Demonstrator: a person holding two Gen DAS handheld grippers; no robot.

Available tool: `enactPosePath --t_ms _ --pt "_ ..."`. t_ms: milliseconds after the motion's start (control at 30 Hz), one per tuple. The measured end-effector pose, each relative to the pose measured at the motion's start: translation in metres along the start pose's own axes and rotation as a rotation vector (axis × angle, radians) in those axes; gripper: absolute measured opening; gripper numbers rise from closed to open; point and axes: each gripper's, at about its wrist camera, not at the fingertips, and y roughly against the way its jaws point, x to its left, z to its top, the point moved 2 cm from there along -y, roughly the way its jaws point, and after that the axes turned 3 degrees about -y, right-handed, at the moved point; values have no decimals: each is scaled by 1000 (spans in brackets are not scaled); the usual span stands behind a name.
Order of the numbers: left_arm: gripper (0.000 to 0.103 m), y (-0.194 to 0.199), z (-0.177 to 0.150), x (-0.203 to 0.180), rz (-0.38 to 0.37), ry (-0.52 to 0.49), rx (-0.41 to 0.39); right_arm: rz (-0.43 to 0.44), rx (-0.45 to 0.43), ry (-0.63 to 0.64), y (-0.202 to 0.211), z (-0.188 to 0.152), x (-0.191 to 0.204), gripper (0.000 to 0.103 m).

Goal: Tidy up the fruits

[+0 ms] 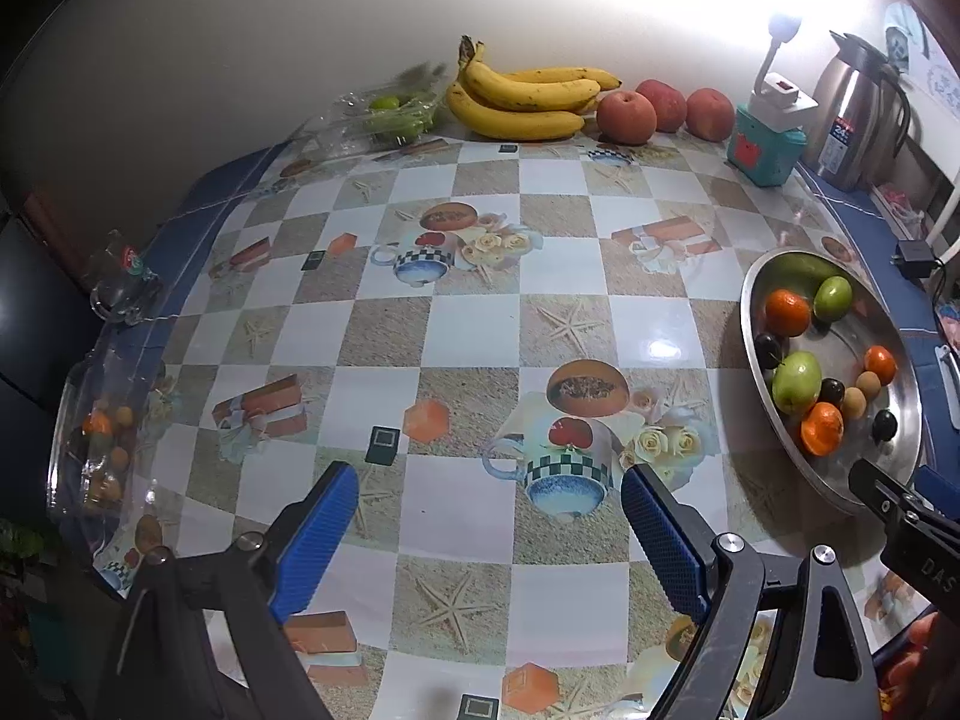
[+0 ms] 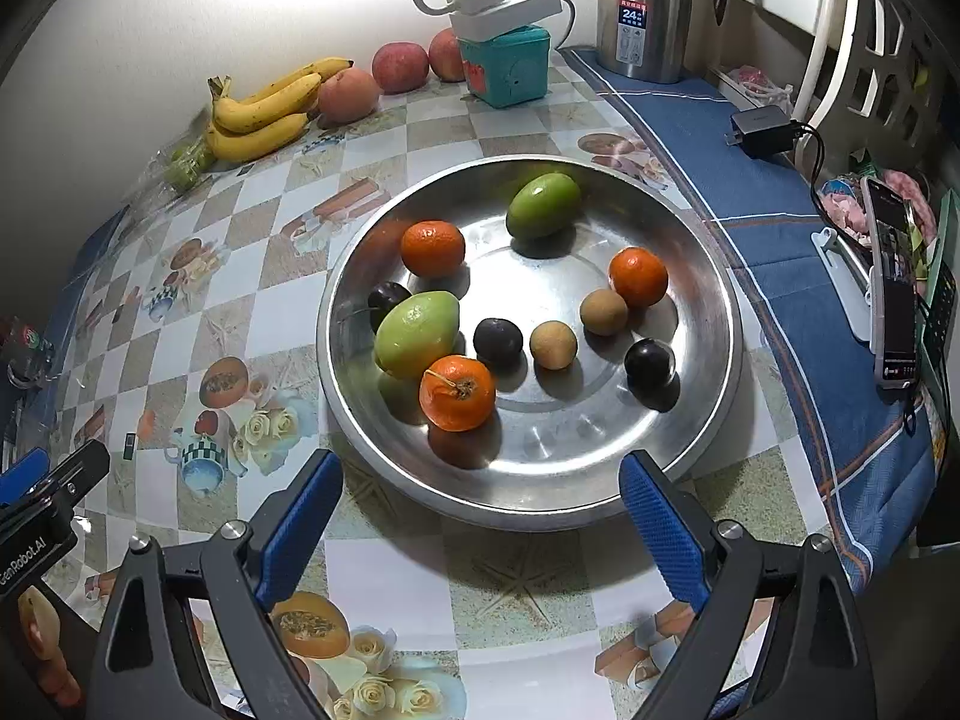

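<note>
A round steel tray [image 2: 708, 300] holds mixed fruit: three oranges [image 2: 457, 393], two green fruits [image 2: 417, 333], dark plums [image 2: 497, 341] and small brown fruits [image 2: 553, 345]. My right gripper [image 2: 480, 498] is open and empty, just in front of the tray's near rim. My left gripper [image 1: 489, 510] is open and empty over the tablecloth, left of the tray [image 1: 900, 420]. A banana bunch [image 1: 522, 96], three apples [image 1: 627, 114] and a bag of green fruit [image 1: 393, 114] lie by the back wall.
A teal box with a white lamp [image 1: 768, 144] and a steel jug [image 2: 645, 6] stand at the back right. A clear container of small fruit [image 1: 102, 438] and a glass [image 1: 123, 282] sit at the left edge. A charger [image 2: 762, 132] and phone [image 2: 897, 282] lie right.
</note>
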Motion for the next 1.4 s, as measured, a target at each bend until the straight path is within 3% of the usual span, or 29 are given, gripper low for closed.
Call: enactPosePath --t_ms 1400 --pt "92 -4 -2 -3 -10 -6 25 -12 13 14 -4 -2 2 94"
